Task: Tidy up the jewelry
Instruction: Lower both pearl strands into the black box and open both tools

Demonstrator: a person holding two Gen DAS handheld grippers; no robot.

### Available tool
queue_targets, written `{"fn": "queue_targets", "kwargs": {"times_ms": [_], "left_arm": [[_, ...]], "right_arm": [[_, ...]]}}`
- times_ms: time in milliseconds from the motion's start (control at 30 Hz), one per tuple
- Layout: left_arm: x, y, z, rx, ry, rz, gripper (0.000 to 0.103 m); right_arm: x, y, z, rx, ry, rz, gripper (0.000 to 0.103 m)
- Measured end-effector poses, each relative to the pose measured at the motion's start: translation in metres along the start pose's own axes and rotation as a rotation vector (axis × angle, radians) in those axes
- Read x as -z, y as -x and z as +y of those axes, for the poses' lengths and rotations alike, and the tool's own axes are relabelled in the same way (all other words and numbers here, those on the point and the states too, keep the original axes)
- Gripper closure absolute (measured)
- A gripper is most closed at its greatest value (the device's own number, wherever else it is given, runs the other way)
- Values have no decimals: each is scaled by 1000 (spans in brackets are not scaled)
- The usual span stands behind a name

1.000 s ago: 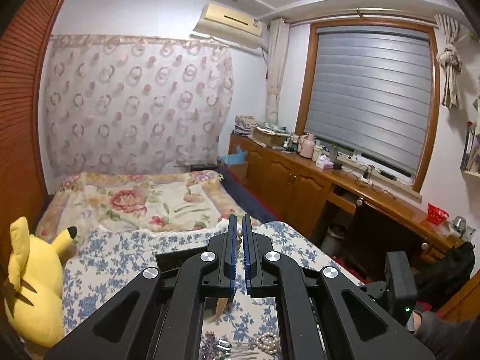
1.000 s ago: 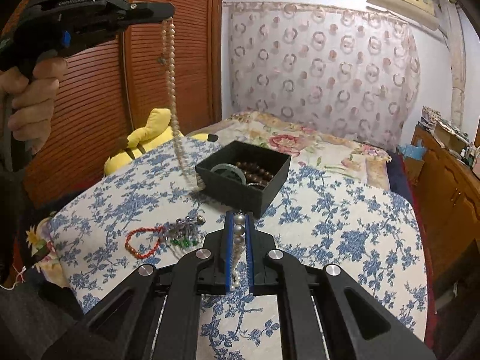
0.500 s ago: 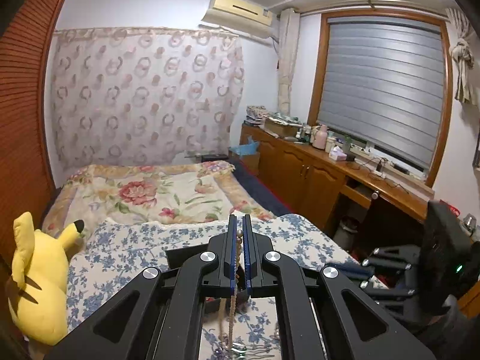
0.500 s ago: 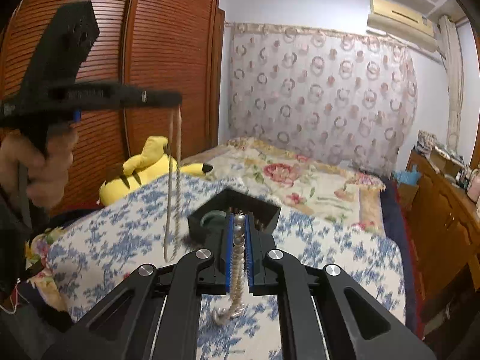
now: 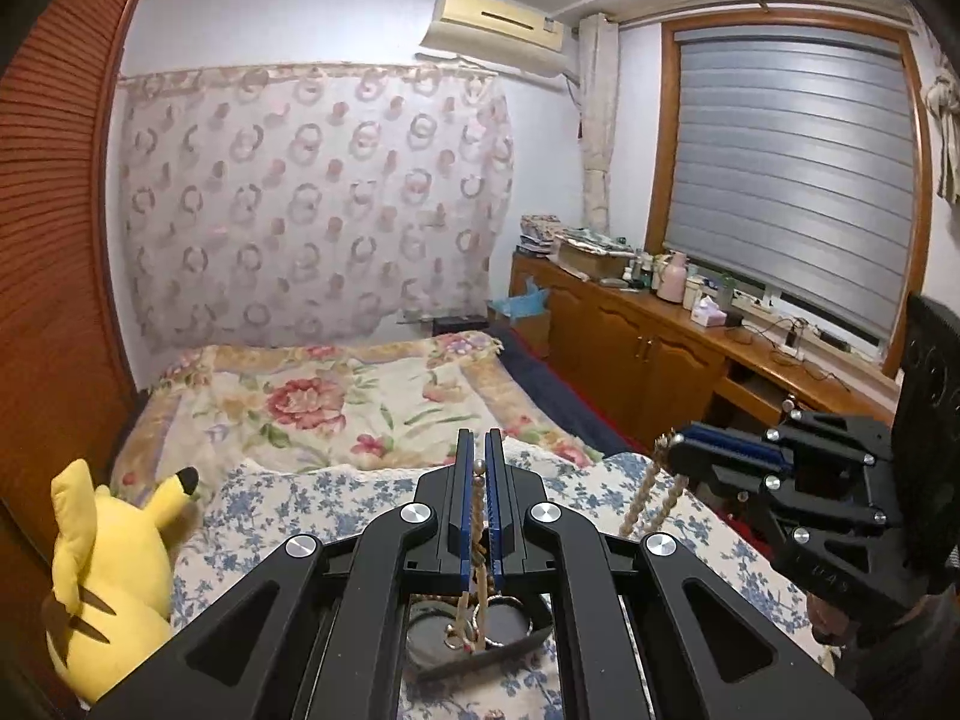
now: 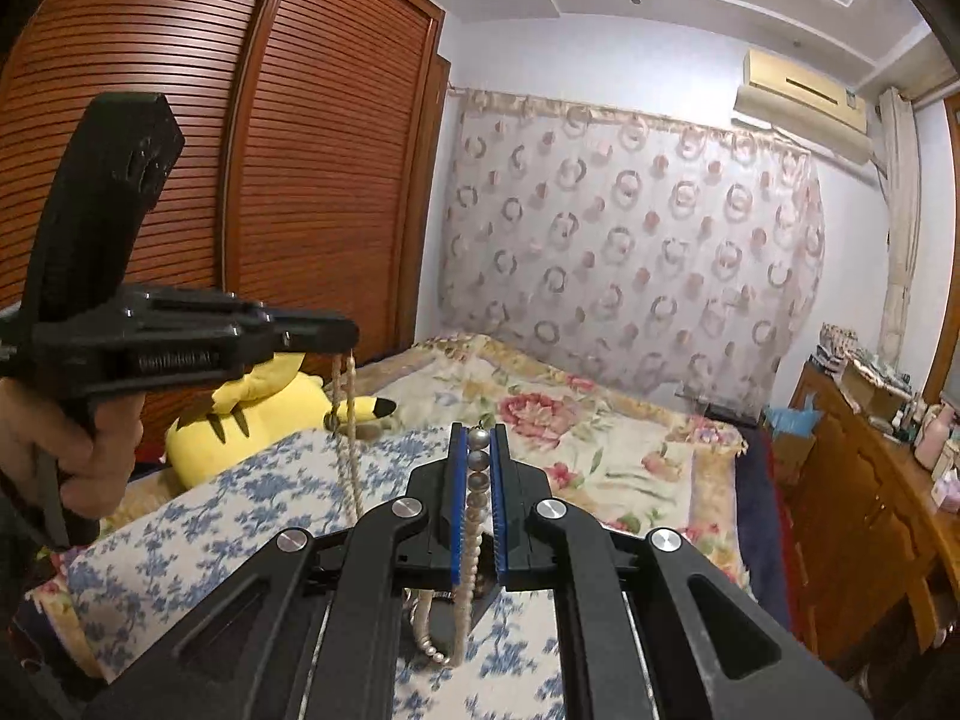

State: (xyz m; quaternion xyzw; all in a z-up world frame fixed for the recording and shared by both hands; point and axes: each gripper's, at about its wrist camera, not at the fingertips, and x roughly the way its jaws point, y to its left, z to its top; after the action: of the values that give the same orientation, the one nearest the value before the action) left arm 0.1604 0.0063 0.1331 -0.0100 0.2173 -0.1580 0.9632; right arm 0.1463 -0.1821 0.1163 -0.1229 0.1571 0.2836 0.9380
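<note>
A: Pearl necklace (image 6: 474,498)?
B: Up in the air, strung between both claws. Big grey-white beads sit pinched between the blue pads of the right claw (image 6: 478,450), and small beads trail down under it in a loop. The far end hangs in two strands from the left claw (image 6: 336,333).
A: So both are clamped?
B: Yes, both pressed tight on the strand, pads almost meeting. From the left wrist view the left claw (image 5: 478,468) has a bead and thin strands in the narrow gap, and the right claw (image 5: 678,450) comes in from the right with strands dropping off its tip.
A: Below?
B: Black box (image 5: 480,639) directly under the left claw, strand ends dangling into it, and a ring-like piece inside, hard to make out. It sits on the tabletop (image 5: 312,516) with the blue floral cloth.
A: Surroundings?
B: Yellow plush (image 5: 102,570) at the left edge of the tabletop, bed (image 5: 312,402) with flowered blanket beyond, wooden wardrobe (image 6: 270,168) on the left, patterned curtain (image 6: 624,240) at the back.
</note>
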Motion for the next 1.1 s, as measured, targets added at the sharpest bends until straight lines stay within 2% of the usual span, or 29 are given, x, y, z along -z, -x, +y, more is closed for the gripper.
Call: {"fn": "queue_targets", "kwargs": {"times_ms": [233, 533, 967, 1100], "left_arm": [[7, -35, 10, -22, 13, 53, 100], [48, -77, 34, -23, 76, 149, 100], [104, -87, 48, -55, 87, 220, 99], [117, -82, 50, -68, 78, 232, 98]], "right_arm": [[-15, -30, -9, 15, -4, 17, 95], [-14, -65, -10, 41, 3, 53, 95], [4, -121, -12, 73, -7, 114, 95], [20, -137, -9, 62, -7, 164, 94]]}}
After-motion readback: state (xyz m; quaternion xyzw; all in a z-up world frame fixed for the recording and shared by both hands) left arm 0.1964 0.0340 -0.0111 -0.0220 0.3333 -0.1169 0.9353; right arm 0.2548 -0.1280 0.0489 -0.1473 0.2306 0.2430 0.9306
